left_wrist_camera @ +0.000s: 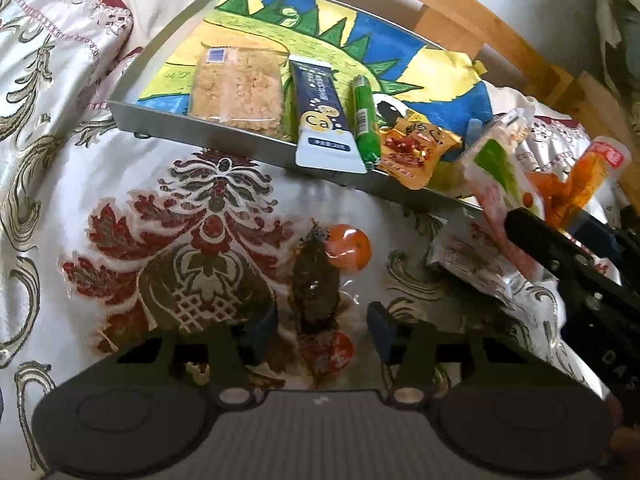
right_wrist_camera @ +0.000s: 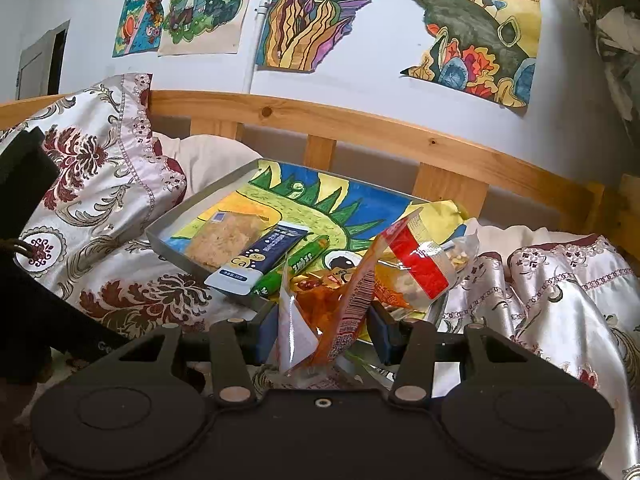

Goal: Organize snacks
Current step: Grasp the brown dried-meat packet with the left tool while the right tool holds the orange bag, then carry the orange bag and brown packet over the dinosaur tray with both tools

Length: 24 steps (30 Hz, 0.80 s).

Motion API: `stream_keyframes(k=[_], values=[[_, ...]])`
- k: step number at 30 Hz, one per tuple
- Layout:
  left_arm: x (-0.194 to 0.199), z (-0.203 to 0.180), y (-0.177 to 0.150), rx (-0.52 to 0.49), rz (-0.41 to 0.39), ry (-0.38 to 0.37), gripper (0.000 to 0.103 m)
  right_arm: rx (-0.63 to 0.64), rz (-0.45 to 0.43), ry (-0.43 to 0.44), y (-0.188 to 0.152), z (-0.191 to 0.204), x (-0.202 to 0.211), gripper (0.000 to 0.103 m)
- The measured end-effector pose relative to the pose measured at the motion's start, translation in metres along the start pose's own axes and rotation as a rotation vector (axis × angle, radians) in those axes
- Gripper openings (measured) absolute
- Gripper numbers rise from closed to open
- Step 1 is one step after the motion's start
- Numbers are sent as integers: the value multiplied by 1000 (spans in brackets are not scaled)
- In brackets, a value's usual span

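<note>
A dark seaweed-like snack (left_wrist_camera: 316, 292) in clear wrap with orange twisted ends lies on the patterned bedspread. My left gripper (left_wrist_camera: 322, 332) straddles it, open, with a gap at each blue pad. My right gripper (right_wrist_camera: 324, 332) is shut on a bunch of snack packets (right_wrist_camera: 352, 300), one orange with a red top and one white, held over the near right corner of the grey tray (right_wrist_camera: 168, 240). In the tray lie a rice crisp cake (left_wrist_camera: 236, 92), a navy sachet (left_wrist_camera: 320, 116), a green stick (left_wrist_camera: 365, 116) and a yellow candy packet (left_wrist_camera: 416, 148).
A dinosaur drawing (left_wrist_camera: 256, 12) lines the tray. Another white packet (left_wrist_camera: 468, 256) lies on the bedspread below the right gripper's fingers (left_wrist_camera: 532, 232). A wooden bed rail (right_wrist_camera: 360, 120) runs behind the tray, with a pillow (right_wrist_camera: 100, 152) at its left. Drawings hang on the wall (right_wrist_camera: 320, 12).
</note>
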<state>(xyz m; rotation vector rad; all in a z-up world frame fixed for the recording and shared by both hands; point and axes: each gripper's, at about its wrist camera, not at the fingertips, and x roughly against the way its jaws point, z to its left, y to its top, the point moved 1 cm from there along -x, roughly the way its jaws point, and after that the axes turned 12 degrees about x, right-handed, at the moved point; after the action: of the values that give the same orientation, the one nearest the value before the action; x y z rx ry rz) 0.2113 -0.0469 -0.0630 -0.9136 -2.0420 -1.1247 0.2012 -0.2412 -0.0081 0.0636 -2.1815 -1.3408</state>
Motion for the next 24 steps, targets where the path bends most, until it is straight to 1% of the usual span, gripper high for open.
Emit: stream_keyframes(k=[4,8,15,18,21,24], values=[[6,-2,-2,-4,-2,-15,50,8,-2,-3,0,1,-1,50],[19,-3,-4,-5,-20,-31,49,14,-9,-8,0,3,-1,50],[41,9,-3,80,-52,-41,48,16,-38,-19,3,5,2,50],[46,6,5,75,-81,-40,48,26,-61,-22,6,5,1,50],[48,-2,17,65,-116,-48,48,41,-104,-23,11,5,-3,50],[46,-11,29,64,-127,-57,48,38,-140,-30,14,1,-12,50]])
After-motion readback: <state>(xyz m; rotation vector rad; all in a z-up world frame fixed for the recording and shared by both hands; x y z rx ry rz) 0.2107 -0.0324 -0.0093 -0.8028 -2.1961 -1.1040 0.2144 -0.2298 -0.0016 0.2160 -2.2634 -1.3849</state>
